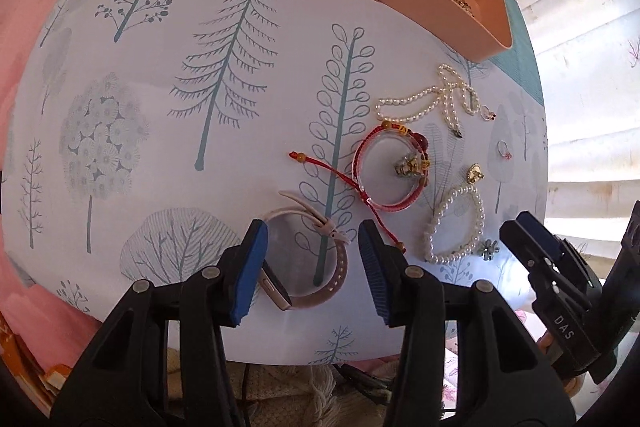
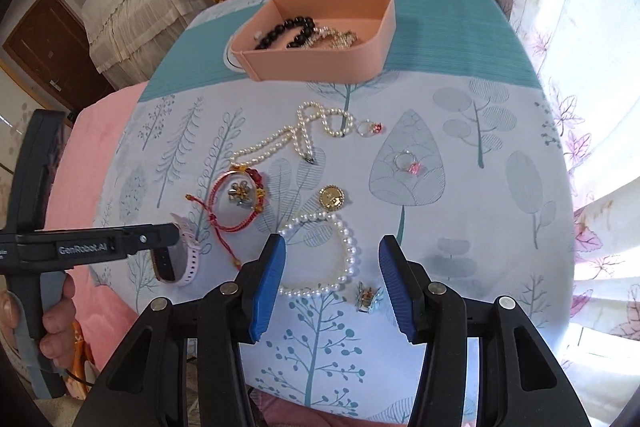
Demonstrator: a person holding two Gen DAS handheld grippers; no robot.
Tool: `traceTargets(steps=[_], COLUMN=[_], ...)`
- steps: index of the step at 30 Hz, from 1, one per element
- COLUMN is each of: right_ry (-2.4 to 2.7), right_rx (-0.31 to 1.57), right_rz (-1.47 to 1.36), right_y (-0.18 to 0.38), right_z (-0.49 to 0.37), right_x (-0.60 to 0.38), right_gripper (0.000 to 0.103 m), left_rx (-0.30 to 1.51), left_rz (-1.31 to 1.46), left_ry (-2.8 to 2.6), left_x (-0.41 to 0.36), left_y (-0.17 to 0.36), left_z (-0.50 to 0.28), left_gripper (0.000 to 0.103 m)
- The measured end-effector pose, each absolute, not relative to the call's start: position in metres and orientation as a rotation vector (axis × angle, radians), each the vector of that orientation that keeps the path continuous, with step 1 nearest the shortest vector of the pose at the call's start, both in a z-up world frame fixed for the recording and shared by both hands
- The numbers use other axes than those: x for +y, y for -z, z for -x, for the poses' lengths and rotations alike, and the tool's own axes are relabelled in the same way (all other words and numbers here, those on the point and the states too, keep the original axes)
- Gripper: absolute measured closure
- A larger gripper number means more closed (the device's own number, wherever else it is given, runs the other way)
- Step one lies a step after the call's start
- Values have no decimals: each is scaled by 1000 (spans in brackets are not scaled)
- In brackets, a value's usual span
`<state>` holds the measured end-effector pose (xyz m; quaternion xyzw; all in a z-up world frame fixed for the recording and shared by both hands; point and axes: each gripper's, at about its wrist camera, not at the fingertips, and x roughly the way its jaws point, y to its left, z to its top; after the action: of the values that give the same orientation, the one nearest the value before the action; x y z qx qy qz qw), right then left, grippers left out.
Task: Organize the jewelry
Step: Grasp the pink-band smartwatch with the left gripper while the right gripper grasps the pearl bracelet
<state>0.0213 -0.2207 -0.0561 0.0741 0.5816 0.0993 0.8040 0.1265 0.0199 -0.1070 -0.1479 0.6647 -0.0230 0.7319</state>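
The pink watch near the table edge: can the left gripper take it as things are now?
Probably yes. The left gripper is open, its jaws standing on both sides of the pink watch, and nothing lies between them. Only the red bracelet's cord end runs close.

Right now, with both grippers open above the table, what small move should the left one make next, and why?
Probably lower the left gripper and close it on the pink watch. The watch already lies between its open jaws, while the pink tray, holding a black bead bracelet, waits farther away.
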Motion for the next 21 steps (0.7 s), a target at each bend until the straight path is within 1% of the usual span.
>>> traceTargets(steps=[1,3,5,7,9,12,14,15,18,19,21], right_ry=[-212,-216,-214,-218,-225,-246,-256,-259,-272,-277,-303], right_rx=[1254,1270,1286,1302,1319,1314,1313,1306,1281,1270,1255], right_rz=[-159,-149,-137,-115,-85,-21,29,73,222,254,291], right_y=[61,72,82,90,98,104,105,105,107,107,108], right_z=[-23,-28,-33,-38,-44,-50,-53,-53,-48,-46,-41], right_x=[-221,-222,-222,-221,-219,-212,-206,-201,-187,-183,-177], right_gripper=[53,53,53,56,64,66,70,73,76,78,91], left_rx=[1465,1469,1474,1482,1495,1522,1533,1535,1538,1538,1545], left_rz=[327,331,325,324,320,314,306,305,303,300,288], left_ry=[48,36,33,25,15,1,-16,-26,-56,-69,-90], left_x=[21,18,14,11,6,-3,-6,-7,-9,-9,-9], left_y=[107,108,110,112,115,122,125,127,129,130,133], left_z=[-128,-129,-131,-133,-134,-135,-135,-136,-137,-138,-140], left_gripper=[60,65,65,65,65,65,65,65,65,65,65])
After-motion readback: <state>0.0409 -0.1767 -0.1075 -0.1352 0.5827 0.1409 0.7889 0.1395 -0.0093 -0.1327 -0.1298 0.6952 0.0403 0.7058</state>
